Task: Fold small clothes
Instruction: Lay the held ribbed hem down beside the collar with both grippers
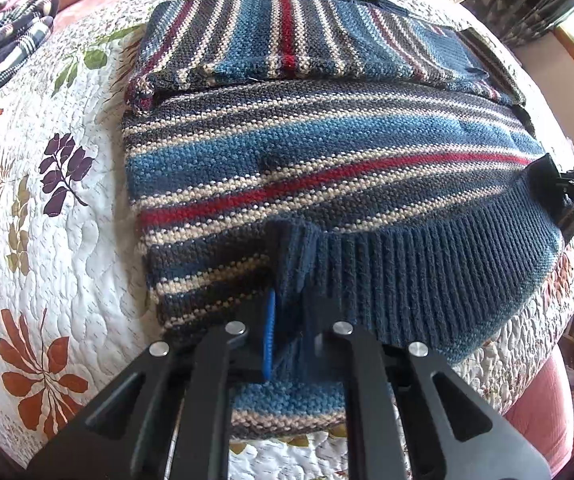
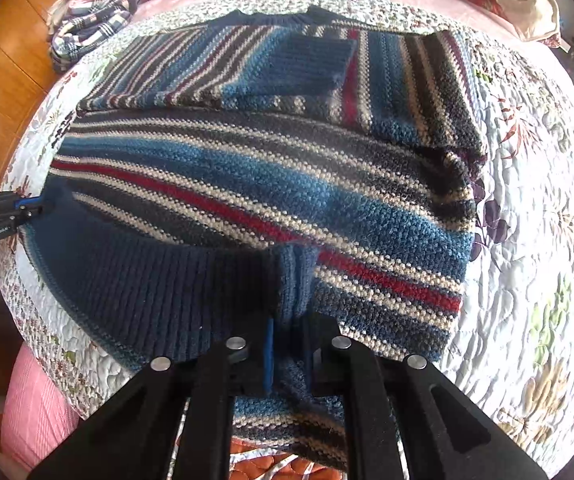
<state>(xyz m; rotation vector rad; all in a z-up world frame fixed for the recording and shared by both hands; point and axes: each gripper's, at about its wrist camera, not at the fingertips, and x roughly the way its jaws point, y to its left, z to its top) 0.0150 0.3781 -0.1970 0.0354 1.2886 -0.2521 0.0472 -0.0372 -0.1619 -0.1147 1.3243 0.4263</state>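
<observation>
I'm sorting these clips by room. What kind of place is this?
Probably a bedroom at home: the striped knitted sweater lies on a white floral quilted bedspread over pink bedding, with a wooden floor beside it.

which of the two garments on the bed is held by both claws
The striped knit sweater, pinched at its navy ribbed hem by both claws; the plaid garment lies untouched at the quilt's far edge.

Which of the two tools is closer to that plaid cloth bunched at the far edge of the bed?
Left. The left tool grips the sweater hem at the corner on the plaid cloth side; the right tool grips the opposite corner, farther across the bed.
</observation>
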